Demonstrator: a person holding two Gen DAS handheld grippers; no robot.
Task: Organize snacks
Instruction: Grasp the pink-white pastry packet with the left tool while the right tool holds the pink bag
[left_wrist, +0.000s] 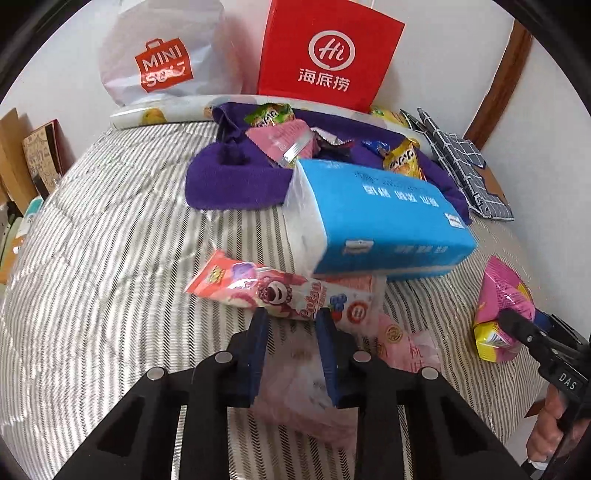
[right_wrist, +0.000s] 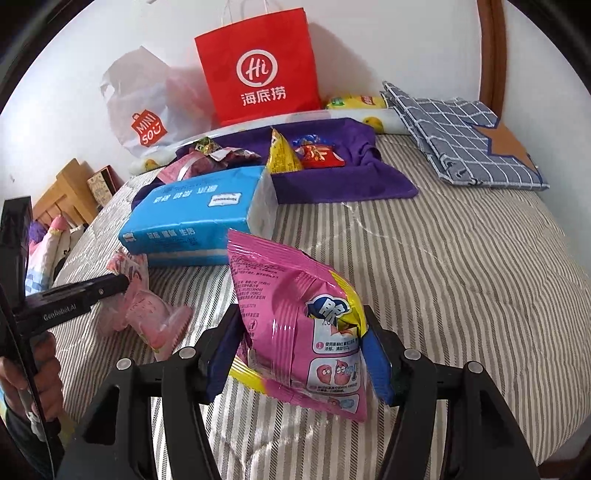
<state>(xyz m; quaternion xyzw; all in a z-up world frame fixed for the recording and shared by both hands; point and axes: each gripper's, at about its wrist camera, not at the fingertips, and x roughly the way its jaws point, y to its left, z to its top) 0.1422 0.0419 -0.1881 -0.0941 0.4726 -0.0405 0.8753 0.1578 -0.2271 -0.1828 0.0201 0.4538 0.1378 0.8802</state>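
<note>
On the striped bed (right_wrist: 443, 277), the left tongs (left_wrist: 291, 321) pinch a pale pink packet (left_wrist: 295, 387); the right tongs (right_wrist: 301, 332) pinch a pink snack bag (right_wrist: 295, 314).

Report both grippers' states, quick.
Left gripper: shut on the pale pink translucent plastic snack packet.
Right gripper: shut on the glossy pink and yellow foil snack bag.

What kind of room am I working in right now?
Most likely a bedroom: the snacks lie on a bed with a striped quilt, a curved wooden headboard stands against the white wall, and a folded checked cloth lies near it.
</note>
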